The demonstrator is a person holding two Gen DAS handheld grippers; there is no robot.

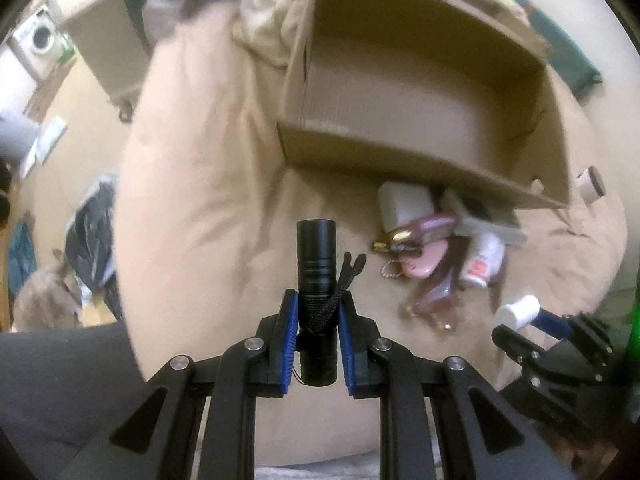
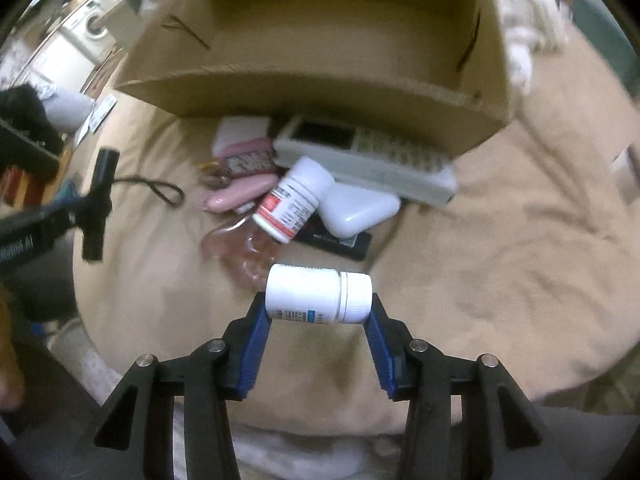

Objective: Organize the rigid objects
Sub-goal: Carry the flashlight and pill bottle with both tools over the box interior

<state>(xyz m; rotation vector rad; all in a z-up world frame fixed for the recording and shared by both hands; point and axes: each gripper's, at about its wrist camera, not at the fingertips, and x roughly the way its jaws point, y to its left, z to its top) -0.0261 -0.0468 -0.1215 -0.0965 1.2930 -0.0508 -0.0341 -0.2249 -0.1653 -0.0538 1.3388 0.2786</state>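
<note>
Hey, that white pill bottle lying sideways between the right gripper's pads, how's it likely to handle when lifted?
The white pill bottle looks like rigid plastic, so probably stiff and light. Smooth and round, held end to end by the right gripper, it may slip or swivel. Set down sideways, it would likely roll.

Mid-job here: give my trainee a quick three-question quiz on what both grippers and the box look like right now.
1. True or false: the left gripper is shut on the black flashlight.
2. What lies between the right gripper pads? A) white pill bottle B) remote control C) pink case
3. Fill in: the inside of the cardboard box, as far as it shows, holds ____.

Key
1. True; the pads clamp its body.
2. A; the white pill bottle lies sideways, touching both pads. The remote control and pink case remain in the pile.
3. Nothing; the visible interior is bare.
</note>
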